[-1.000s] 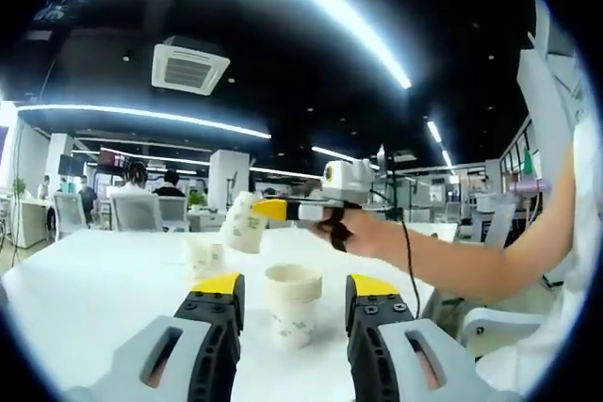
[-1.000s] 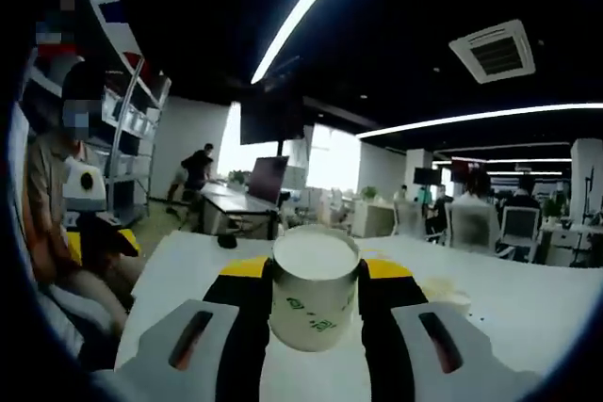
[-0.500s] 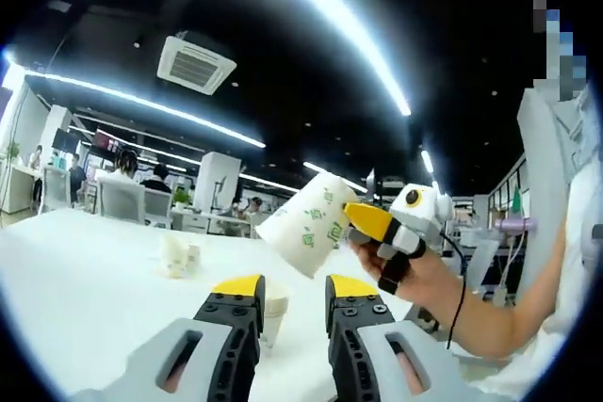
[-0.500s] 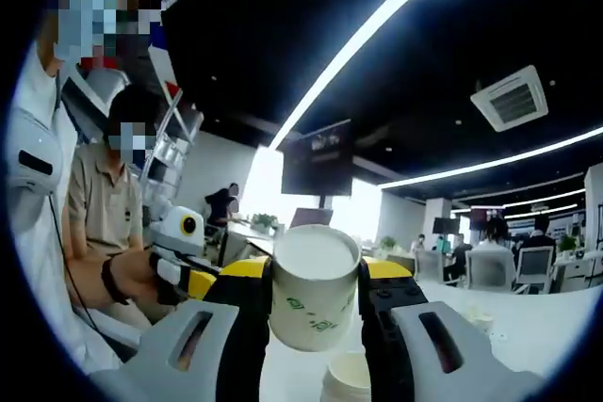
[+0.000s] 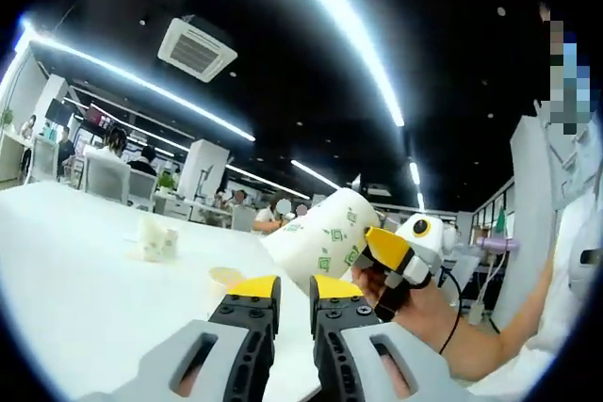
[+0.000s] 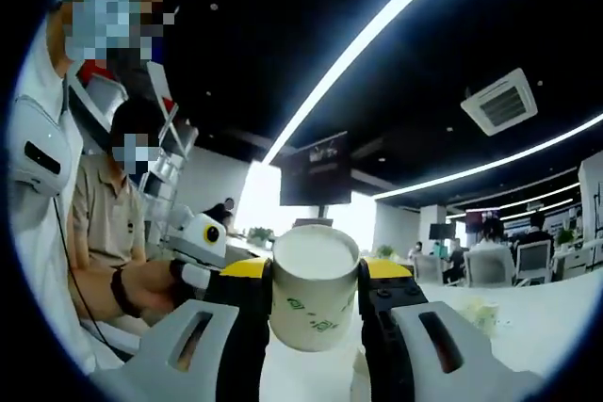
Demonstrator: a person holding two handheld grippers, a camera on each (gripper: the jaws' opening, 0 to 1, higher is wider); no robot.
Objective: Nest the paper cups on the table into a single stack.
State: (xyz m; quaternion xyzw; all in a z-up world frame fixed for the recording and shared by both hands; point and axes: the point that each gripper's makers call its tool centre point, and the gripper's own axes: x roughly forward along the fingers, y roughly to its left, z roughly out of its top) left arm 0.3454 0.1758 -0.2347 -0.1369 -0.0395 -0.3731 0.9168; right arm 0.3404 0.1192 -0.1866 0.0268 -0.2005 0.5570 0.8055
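The step in hand looks like bringing the held cup down into a waiting one, so the right tool does best to square the cup's base over the open mouth below, keep it upright, and lower it straight before letting go. A tilted entry would catch the rim and tip the lower cup.

The right tool is clamped on a paper cup, its yellow-tipped jaws pressing the cup's two sides, mouth up. In the left gripper view that same cup hangs tilted just above and ahead of the left tool, whose jaws stand close together with a narrow gap; whether they pinch anything I cannot tell. A second cup's rim sits on the white surface just beyond the left tool, and a small cluster of further cups stands well apart, farther back.
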